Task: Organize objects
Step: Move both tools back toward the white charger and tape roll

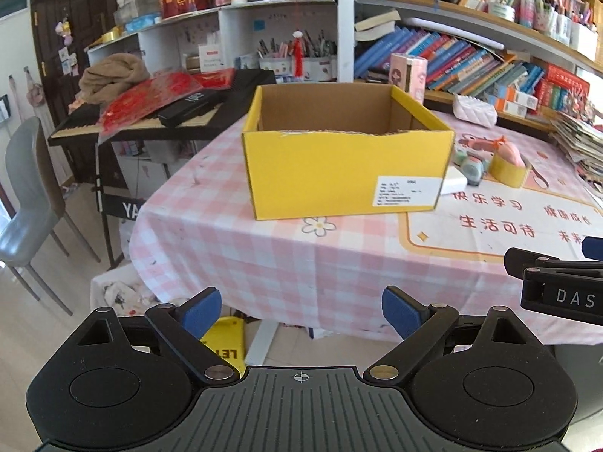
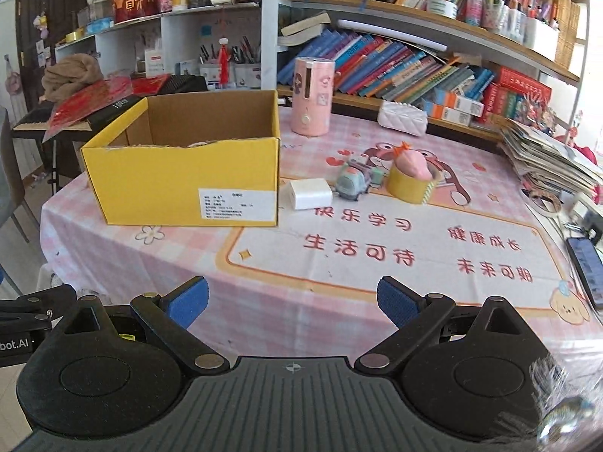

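Observation:
An open yellow cardboard box (image 1: pixel 346 173) (image 2: pixel 184 184) stands on the pink checked tablecloth (image 1: pixel 264 256) (image 2: pixel 339 263). To its right lie a white charger block (image 2: pixel 309 194), a small green toy car (image 2: pixel 352 182) and a yellow tape roll (image 2: pixel 410 184) with a pink toy (image 2: pixel 414 162) resting on it. A pink cylinder (image 2: pixel 312 96) stands behind the box. My left gripper (image 1: pixel 301 310) is open near the table's front edge, short of the box, with nothing between its blue pads. My right gripper (image 2: pixel 292 301) is open over the printed mat, also holding nothing.
A white quilted pouch (image 2: pixel 402 117) lies at the back by the bookshelf (image 2: pixel 414 56). A stack of papers (image 2: pixel 546 158) and a phone (image 2: pixel 588 267) sit at the right edge. A keyboard (image 1: pixel 143 120) and a grey chair (image 1: pixel 26 203) stand left of the table.

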Demonstrator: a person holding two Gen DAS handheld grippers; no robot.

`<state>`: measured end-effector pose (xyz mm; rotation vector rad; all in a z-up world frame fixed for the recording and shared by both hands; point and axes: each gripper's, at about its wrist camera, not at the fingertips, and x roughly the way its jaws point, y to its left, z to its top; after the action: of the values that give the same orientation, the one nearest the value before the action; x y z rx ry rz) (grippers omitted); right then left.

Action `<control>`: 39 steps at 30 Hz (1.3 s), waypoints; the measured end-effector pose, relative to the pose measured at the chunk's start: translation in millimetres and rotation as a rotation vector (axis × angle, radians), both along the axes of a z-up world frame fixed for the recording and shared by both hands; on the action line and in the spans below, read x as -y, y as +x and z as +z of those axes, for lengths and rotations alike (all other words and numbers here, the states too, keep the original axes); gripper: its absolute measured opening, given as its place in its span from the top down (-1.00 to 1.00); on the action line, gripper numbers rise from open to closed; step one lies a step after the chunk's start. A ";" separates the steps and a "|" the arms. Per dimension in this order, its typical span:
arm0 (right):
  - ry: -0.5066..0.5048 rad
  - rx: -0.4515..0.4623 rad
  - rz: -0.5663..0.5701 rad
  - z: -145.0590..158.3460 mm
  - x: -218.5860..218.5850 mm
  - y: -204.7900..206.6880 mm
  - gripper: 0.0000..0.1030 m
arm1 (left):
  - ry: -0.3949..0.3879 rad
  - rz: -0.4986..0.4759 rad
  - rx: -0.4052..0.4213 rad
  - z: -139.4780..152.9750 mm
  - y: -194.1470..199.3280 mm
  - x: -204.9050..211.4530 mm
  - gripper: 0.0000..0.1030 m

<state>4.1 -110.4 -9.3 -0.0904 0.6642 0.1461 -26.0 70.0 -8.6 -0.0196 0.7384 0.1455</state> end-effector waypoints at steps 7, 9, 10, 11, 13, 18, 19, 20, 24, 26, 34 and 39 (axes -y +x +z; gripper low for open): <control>-0.006 -0.007 -0.040 0.6 12.7 -7.8 -0.88 | 0.002 -0.045 -0.004 -1.9 2.6 12.9 -0.83; -0.008 -0.009 -0.053 0.4 17.4 -9.2 -0.88 | 0.004 -0.062 -0.004 -2.7 4.2 18.3 -0.83; -0.008 -0.009 -0.061 0.0 20.6 -10.2 -0.88 | 0.005 -0.073 -0.003 -2.8 5.1 21.0 -0.83; -0.008 -0.009 -0.070 -0.2 23.9 -10.9 -0.88 | 0.007 -0.084 -0.002 -2.5 6.4 24.7 -0.83; -0.008 -0.011 -0.091 -0.8 31.2 -11.3 -0.88 | 0.012 -0.109 0.000 -2.0 9.6 33.1 -0.83; -0.004 -0.012 -0.150 -1.3 52.3 -10.9 -0.88 | 0.017 -0.171 -0.001 -2.4 19.9 54.5 -0.83; -0.005 -0.013 -0.160 -1.4 56.6 -10.7 -0.88 | 0.016 -0.184 -0.002 -2.4 22.7 59.1 -0.83; -0.006 -0.015 -0.169 -1.2 60.9 -10.0 -0.88 | 0.015 -0.195 -0.002 -2.5 24.8 63.5 -0.83; -0.007 -0.018 -0.212 -1.7 78.1 -7.5 -0.87 | 0.021 -0.250 -0.004 -2.6 33.3 83.8 -0.83; -0.005 -0.021 -0.229 -2.5 85.8 -5.7 -0.87 | 0.021 -0.265 -0.001 -2.3 36.9 90.3 -0.83; -0.004 -0.038 -0.253 -5.0 107.8 5.5 -0.87 | 0.017 -0.292 0.001 -3.1 51.2 109.5 -0.83; 0.006 -0.045 -0.242 -5.8 117.9 16.4 -0.85 | 0.022 -0.288 0.008 -2.9 60.8 120.3 -0.83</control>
<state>20.5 -228.3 -15.1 -0.0011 0.7139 -0.0829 34.8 -50.3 -11.5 0.1072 0.7235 -0.1211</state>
